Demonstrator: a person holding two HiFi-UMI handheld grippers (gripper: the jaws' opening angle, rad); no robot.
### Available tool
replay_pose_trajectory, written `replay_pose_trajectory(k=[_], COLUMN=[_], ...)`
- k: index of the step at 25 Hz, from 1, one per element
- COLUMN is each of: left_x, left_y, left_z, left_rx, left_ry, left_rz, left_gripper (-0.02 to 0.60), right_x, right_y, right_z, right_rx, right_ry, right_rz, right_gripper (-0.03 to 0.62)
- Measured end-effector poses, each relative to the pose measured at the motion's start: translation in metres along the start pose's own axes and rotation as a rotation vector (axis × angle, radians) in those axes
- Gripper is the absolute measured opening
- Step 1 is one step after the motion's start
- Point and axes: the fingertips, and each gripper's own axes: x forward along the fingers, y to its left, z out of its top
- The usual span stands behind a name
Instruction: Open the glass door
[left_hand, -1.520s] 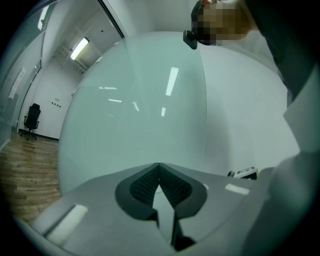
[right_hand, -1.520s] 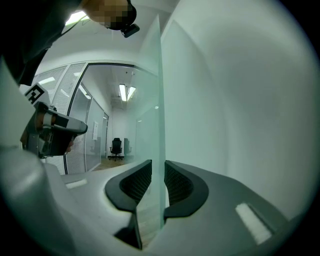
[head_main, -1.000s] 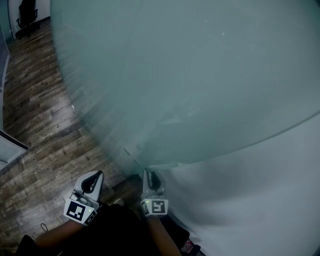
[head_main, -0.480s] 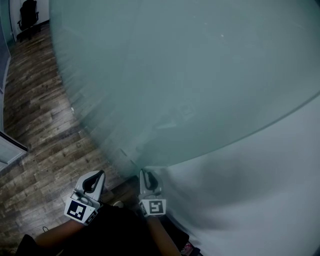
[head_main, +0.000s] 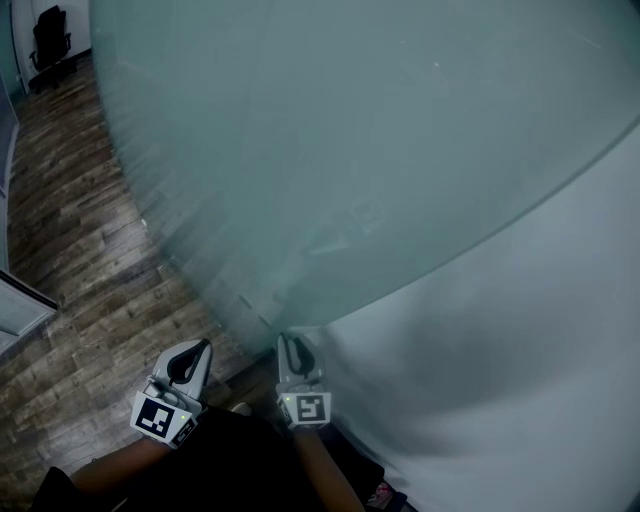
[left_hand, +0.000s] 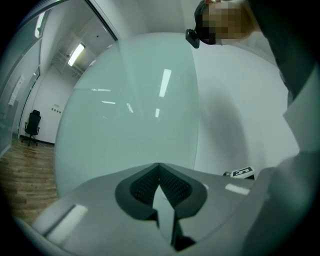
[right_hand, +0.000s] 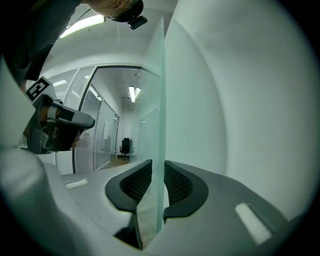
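The frosted glass door (head_main: 350, 150) fills most of the head view, and its free edge comes down to my right gripper (head_main: 290, 347). In the right gripper view the door's thin edge (right_hand: 160, 100) runs upright between the two dark pads of my right gripper (right_hand: 157, 167), which is shut on it. My left gripper (head_main: 195, 352) hangs a little to the left, apart from the glass. In the left gripper view my left gripper (left_hand: 159, 167) has its tips together with nothing between them, and it faces the door panel (left_hand: 125, 115).
A white wall (head_main: 520, 350) stands close on the right of the door. Wood plank floor (head_main: 70, 230) stretches to the left, with a black office chair (head_main: 45, 35) far off. Glass partitions with blinds (right_hand: 92, 140) line the corridor.
In the head view the door's edge against the wall has shifted slightly. Both grippers have hardly moved, and the right one keeps its grip on the glass.
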Motion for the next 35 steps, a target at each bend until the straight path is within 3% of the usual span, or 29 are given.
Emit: replay_pose_trajectory(k=[3, 15, 23, 27, 35], left_x=[0.003, 0.007, 0.007, 0.007, 0.009], left_y=[-0.004, -0.015, -0.032, -0.04, -0.056], left_z=[0.0, 0.0, 0.001, 0.003, 0.008], left_rx=[0.003, -0.01, -0.02, -0.03, -0.022], left_ry=[-0.001, 0.014, 0.01, -0.01, -0.031], left_rz=[-0.015, -0.037, -0.064, -0.078, -0.113], left_gripper=[0.0, 0.0, 0.0, 0.0, 0.0], right_x=[-0.001, 0.0, -0.026, -0.036, -0.048], right_y=[-0.002, -0.002, 0.003, 0.011, 0.027], right_z=[-0.013, -0.009, 0.022, 0.048, 0.075], right_rx=[-0.024, 0.057, 0.005, 0.012, -0.03], right_ry=[0.039, 0.078, 0.039, -0.021, -0.046], right_rz=[0.005, 0.019, 0.018, 0.029, 0.055], right_gripper=[0.08, 0.081, 0.063, 0.002, 0.0])
